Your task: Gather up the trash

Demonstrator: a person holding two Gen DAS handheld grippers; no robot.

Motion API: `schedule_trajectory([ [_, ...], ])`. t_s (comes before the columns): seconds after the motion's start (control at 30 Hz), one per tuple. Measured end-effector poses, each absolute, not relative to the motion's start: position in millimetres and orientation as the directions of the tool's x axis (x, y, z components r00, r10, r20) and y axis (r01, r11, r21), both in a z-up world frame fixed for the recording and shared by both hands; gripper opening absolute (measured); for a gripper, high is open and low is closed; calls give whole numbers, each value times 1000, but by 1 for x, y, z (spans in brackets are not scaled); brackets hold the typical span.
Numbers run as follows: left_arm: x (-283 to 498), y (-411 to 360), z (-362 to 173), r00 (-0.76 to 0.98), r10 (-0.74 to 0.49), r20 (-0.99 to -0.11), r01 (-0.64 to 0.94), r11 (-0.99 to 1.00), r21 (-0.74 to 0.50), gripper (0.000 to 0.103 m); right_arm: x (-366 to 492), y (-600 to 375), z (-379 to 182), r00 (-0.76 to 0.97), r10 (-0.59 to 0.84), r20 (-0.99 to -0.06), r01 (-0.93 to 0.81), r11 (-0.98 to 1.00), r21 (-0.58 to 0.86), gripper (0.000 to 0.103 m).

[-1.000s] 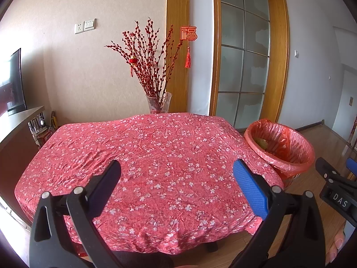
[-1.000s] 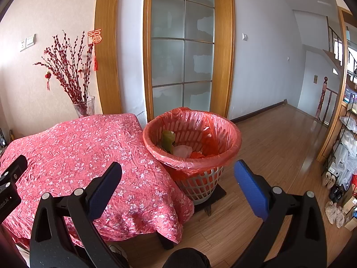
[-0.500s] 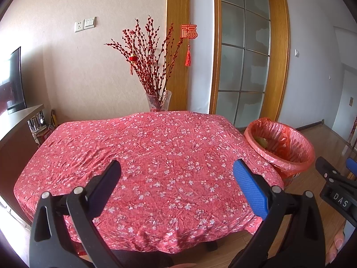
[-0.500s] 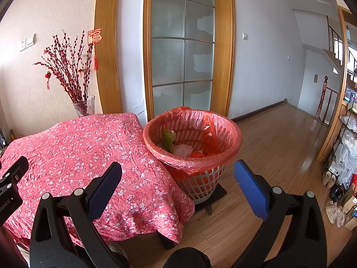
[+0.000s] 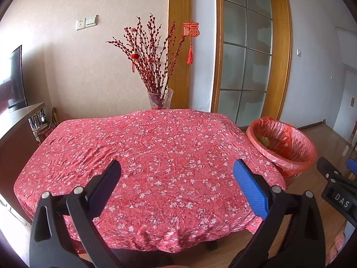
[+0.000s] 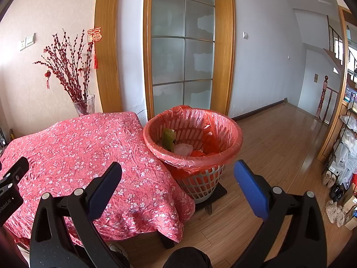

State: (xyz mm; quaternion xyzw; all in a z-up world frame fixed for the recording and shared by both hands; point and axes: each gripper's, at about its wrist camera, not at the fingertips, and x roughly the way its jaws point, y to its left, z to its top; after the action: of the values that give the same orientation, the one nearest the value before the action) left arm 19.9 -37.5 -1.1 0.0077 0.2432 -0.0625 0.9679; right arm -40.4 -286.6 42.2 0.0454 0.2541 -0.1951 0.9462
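Note:
A white lattice bin with a red liner [image 6: 193,131] stands on the wood floor at the table's right corner; it also shows at the right of the left wrist view as the bin [image 5: 287,138]. Inside lie a green wrapper [image 6: 169,137], a pale crumpled piece [image 6: 183,149] and orange scraps. My left gripper [image 5: 177,174] hangs open over the near half of the table, nothing between its fingers. My right gripper [image 6: 177,174] is open too, held just in front of the bin and above the table's corner. No loose trash shows on the tablecloth.
The table wears a red floral cloth [image 5: 145,147]. A glass vase of red branches [image 5: 159,98] stands at its far edge. A dark cabinet [image 5: 15,122] sits left, glass sliding doors [image 6: 183,51] behind the bin, and shelves with shoes [image 6: 343,156] at far right.
The left wrist view has drawn back and risen slightly, so the table sits a little lower and farther. The right gripper has barely moved. Both grippers stay open.

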Motion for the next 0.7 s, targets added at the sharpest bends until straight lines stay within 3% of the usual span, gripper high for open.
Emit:
schedule_trajectory([
  [0.7, 21, -35, -5, 870, -119, -479, 125, 992, -19, 98, -39, -284, 39, 791, -341, -508, 391, 920, -8, 100],
])
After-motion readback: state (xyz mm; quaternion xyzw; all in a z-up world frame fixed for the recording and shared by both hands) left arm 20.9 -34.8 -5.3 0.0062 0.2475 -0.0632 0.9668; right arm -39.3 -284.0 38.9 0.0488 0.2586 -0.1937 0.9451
